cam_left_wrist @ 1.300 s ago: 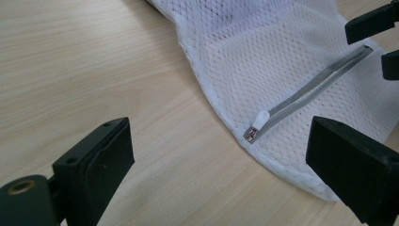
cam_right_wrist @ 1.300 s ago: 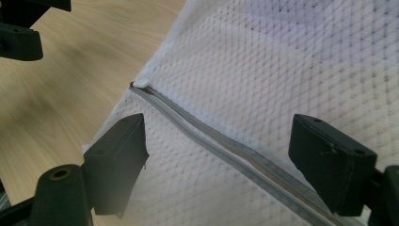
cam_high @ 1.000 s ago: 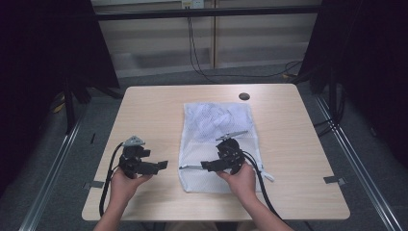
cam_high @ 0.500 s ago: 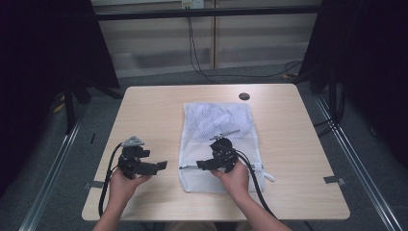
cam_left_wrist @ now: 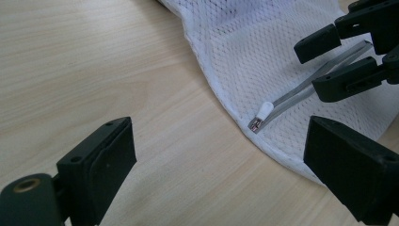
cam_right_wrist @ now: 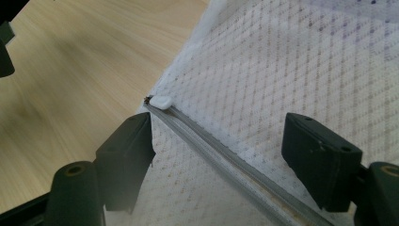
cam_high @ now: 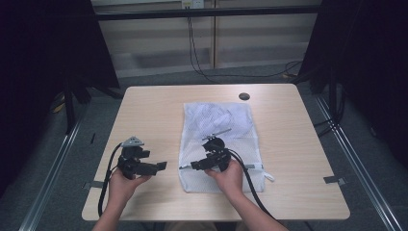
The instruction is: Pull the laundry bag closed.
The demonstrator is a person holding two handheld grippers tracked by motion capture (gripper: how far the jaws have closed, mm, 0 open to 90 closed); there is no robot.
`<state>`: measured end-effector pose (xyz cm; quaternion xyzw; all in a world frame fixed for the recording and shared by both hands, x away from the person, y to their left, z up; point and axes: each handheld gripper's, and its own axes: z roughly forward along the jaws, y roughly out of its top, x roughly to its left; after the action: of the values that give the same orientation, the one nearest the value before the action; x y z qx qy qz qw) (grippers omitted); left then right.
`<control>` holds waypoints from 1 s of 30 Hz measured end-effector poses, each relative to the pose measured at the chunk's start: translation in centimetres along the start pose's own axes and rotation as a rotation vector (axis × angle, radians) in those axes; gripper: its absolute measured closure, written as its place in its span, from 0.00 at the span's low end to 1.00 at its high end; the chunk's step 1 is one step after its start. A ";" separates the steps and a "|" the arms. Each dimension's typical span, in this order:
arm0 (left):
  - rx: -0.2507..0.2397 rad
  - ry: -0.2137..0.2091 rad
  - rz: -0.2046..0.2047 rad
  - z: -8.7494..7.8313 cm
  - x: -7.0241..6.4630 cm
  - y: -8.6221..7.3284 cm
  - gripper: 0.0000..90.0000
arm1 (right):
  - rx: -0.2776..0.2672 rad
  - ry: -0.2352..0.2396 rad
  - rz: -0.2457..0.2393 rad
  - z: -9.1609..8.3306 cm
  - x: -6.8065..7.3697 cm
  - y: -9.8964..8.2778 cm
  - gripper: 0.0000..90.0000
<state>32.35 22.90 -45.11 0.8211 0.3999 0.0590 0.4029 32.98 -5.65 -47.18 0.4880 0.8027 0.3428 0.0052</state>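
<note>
Two grippers at work over one white mesh zippered laundry bag, lying flat on the pale wooden table, right of centre and toward the near edge. Right gripper poised just above the bag's near-left corner, jaws apart and just easing inward, straddling the grey zipper track without pressing on it. White zipper pull tab sitting at the very end of the track by the bag's edge, just beyond the jaws and not yet gripped. Left gripper held over bare wood just beside the bag's hem, jaws wide apart, nothing between them. By the look of it, barely started: zipper run fully to its end, pull untouched, everything from grasping the tab onward left to do. No brand, label or legible writing anywhere on bag, table or tools.
</note>
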 end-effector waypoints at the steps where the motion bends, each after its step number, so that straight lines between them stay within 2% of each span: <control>1: -0.005 0.001 -0.004 0.0 0.0 0.0 0.10 | 0.000 0.000 0.000 0.0 0.0 0.0 0.28; 5: -0.006 0.000 -0.005 0.0 0.0 0.0 0.11 | -0.008 0.002 -0.016 0.3 0.1 0.2 0.30; 8: -0.004 -0.003 -0.007 0.0 0.0 0.0 0.11 | -0.009 -0.001 -0.010 0.4 0.2 0.3 0.30; 13: -0.006 -0.003 -0.006 -0.1 0.0 0.0 0.11 | -0.012 0.022 0.002 0.6 0.2 0.6 0.34; 16: -0.015 0.007 -0.012 -0.2 0.0 0.0 0.11 | -0.008 0.018 -0.008 0.8 0.3 0.8 0.38; 21: -0.010 0.002 -0.010 -0.2 0.1 0.0 0.11 | -0.005 0.031 0.005 1.2 0.1 1.0 0.47; 26: -0.006 0.011 -0.011 -0.2 0.1 0.0 0.11 | -0.010 0.091 0.041 1.8 -0.1 1.1 0.56; 30: -0.003 0.009 -0.012 -0.1 0.1 0.0 0.11 | -0.005 0.102 0.048 2.0 0.1 1.1 0.59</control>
<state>32.33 23.05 -45.07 0.8178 0.4066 0.0606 0.4027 34.46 -4.15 -48.03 0.4891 0.7890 0.3693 -0.0427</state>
